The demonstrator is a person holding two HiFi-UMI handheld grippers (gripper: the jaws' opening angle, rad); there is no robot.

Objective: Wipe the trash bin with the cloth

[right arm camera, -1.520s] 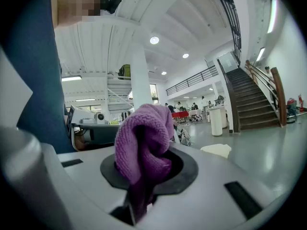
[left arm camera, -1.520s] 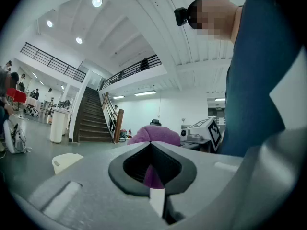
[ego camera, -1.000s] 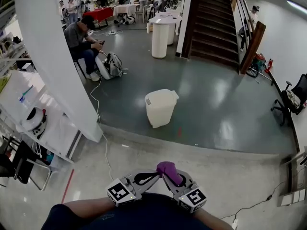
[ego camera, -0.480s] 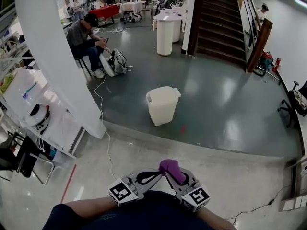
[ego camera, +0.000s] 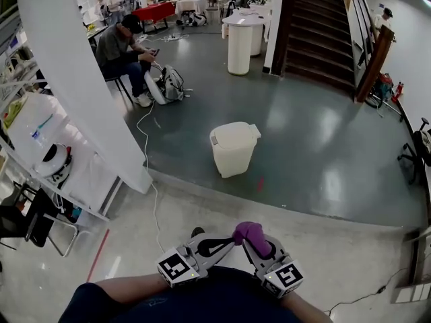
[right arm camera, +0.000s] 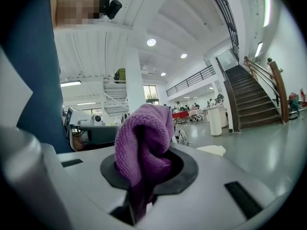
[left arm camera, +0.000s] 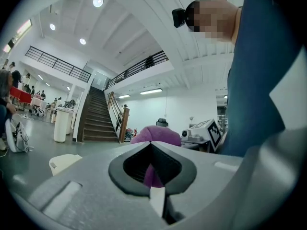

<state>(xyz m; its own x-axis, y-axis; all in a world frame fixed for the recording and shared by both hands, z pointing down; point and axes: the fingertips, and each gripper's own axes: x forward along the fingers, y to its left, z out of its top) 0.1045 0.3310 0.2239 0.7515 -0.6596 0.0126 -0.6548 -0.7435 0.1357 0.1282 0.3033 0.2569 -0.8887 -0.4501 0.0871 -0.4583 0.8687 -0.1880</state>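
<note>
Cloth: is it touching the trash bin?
No, the cloth is clamped in the right gripper, well apart from the trash bin.

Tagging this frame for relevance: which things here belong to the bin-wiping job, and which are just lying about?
Job: purple cloth, shut in the right claw; cream trash bin on the floor ahead; left claw, shut.
Lying about: backpack, floor cable, white round stand, red table.
</note>
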